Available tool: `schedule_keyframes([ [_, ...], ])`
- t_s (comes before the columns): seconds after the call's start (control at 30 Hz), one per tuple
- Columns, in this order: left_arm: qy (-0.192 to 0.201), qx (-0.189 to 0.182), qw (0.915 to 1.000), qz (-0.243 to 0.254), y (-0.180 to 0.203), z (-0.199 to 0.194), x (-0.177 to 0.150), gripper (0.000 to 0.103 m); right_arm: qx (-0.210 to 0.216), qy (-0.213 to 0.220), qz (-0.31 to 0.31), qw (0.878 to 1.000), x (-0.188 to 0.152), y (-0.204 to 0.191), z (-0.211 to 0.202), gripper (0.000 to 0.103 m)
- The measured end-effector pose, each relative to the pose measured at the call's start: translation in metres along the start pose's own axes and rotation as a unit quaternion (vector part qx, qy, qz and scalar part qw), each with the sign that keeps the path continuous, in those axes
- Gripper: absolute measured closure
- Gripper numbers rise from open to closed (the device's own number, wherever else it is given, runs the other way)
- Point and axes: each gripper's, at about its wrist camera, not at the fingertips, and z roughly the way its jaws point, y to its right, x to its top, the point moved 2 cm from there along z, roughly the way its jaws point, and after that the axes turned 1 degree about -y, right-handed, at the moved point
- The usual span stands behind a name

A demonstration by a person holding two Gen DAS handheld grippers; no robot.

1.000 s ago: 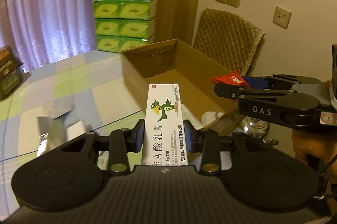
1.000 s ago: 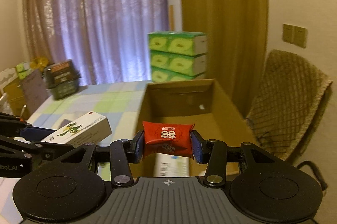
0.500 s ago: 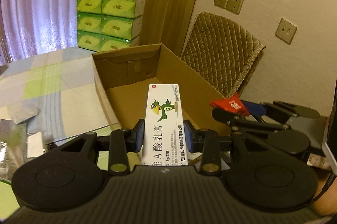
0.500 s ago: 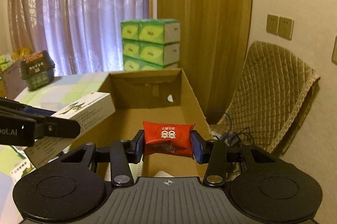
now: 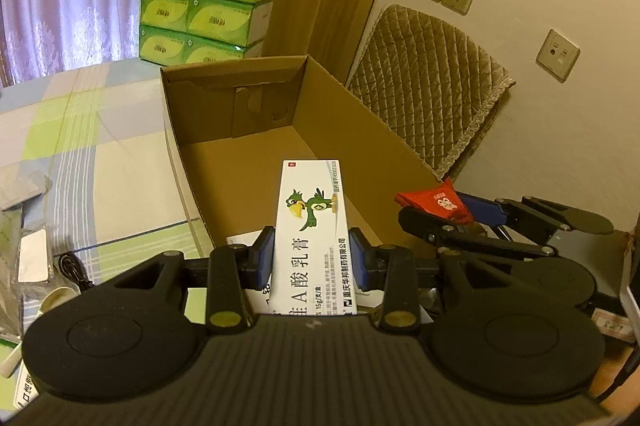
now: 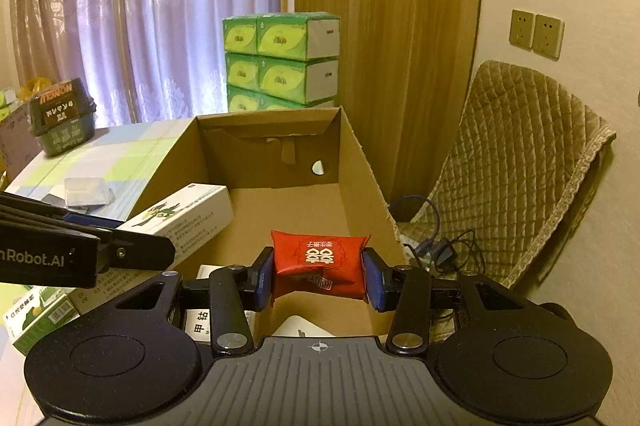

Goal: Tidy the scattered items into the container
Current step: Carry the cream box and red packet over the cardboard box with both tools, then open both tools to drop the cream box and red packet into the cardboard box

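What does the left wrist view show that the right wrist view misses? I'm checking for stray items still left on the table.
Only the left wrist view: silver packets and a black cable on the tablecloth, plus a single wall socket.
Only the right wrist view: a dark tub, a clear case, a green box, cables by the chair.
Both: the carton, the ointment box, the red packet, green tissue packs.

White carton with green parrot print [image 5: 311,222], red gold-printed packet [image 6: 320,264], plain brown cardboard box [image 5: 256,97], pastel checked tablecloth [image 5: 100,145].
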Motion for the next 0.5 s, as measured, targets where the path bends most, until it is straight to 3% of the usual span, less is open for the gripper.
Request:
schedule_keyframes([
  [0.13,0.009,0.007,0.9999,0.001,-0.001,0.001,0.003,0.07,0.002,-0.001,0.0,1.0,0.001,-0.001,0.0,0.055],
  [0.2,0.013,0.011,0.9998,0.004,-0.002,0.0,0.004,0.062,0.002,0.0,-0.001,1.0,0.002,-0.002,0.0,0.055],
  [0.5,0.022,0.022,0.9995,-0.005,-0.014,-0.023,-0.008,0.058,0.004,-0.001,-0.002,1.0,0.002,-0.004,0.0,0.055],
])
